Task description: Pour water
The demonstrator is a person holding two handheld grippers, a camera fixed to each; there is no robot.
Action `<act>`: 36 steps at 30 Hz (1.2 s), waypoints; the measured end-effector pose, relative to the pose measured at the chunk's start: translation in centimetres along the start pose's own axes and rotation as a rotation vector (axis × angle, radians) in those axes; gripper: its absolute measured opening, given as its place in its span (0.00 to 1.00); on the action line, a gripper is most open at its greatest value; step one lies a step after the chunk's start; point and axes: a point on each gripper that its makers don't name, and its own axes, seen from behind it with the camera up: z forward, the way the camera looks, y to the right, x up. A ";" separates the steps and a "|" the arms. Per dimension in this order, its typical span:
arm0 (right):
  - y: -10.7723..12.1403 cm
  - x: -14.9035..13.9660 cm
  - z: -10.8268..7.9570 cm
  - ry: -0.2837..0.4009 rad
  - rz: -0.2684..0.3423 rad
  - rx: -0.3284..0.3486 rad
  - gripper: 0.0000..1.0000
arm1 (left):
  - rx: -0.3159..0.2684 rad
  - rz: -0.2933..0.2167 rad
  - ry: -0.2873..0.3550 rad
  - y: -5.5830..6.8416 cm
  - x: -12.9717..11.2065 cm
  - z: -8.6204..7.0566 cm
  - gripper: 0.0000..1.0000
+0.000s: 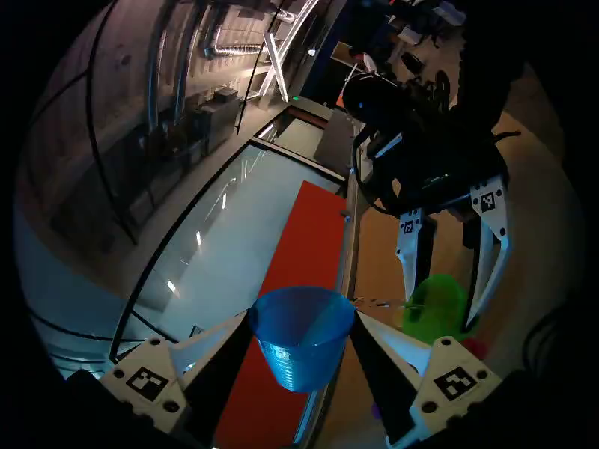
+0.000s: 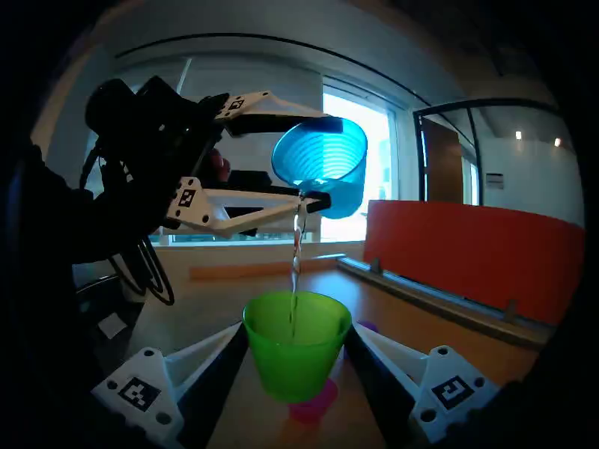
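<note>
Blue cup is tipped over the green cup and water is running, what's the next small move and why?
Probably tip the blue cup slightly further with the left gripper, staying over the same spot. The water stream is thin and drops inside the rim of the green cup, which the right gripper holds upright, so the aim looks good.
</note>
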 end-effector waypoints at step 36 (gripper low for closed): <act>0.0 0.2 -0.2 0.002 -0.006 -0.001 0.90 | 0.015 0.069 0.007 0.0 0.5 -0.1 0.87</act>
